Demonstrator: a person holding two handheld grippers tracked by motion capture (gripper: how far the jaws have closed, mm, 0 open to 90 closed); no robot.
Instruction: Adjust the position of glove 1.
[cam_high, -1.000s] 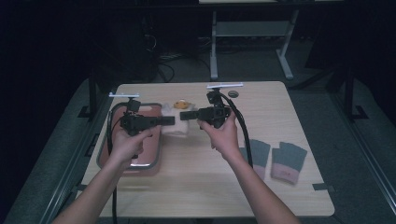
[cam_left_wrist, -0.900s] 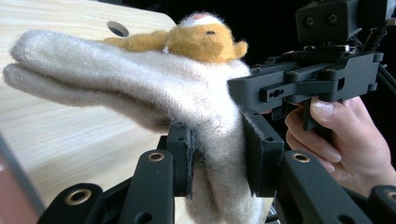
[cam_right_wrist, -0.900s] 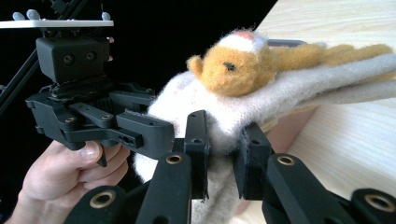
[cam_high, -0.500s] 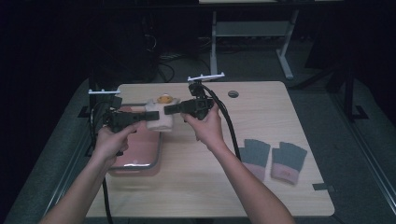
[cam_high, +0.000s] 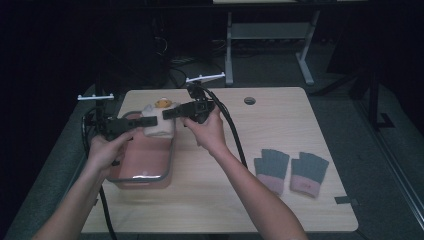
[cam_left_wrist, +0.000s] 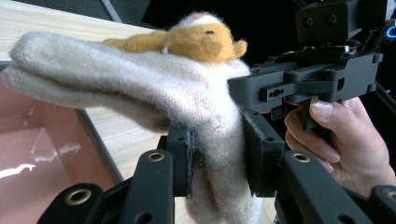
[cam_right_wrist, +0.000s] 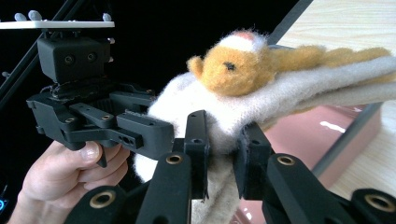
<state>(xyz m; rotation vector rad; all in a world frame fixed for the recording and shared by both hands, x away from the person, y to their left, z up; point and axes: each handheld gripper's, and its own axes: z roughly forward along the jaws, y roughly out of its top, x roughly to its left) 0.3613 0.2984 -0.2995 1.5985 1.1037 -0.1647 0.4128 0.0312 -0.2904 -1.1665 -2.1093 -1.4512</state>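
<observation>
Both grippers carry the cream fleece mitten with orange animal head (cam_high: 159, 121) over the pink tray (cam_high: 145, 161); left gripper (cam_left_wrist: 217, 158) and right gripper (cam_right_wrist: 219, 149) jaws nipped onto its cuff; next, probably lower and release into tray.

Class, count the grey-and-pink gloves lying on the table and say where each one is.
2. One glove lies flat near the table's right front; the other glove lies just right of it, apart. More could be hidden in the pink tray.
</observation>
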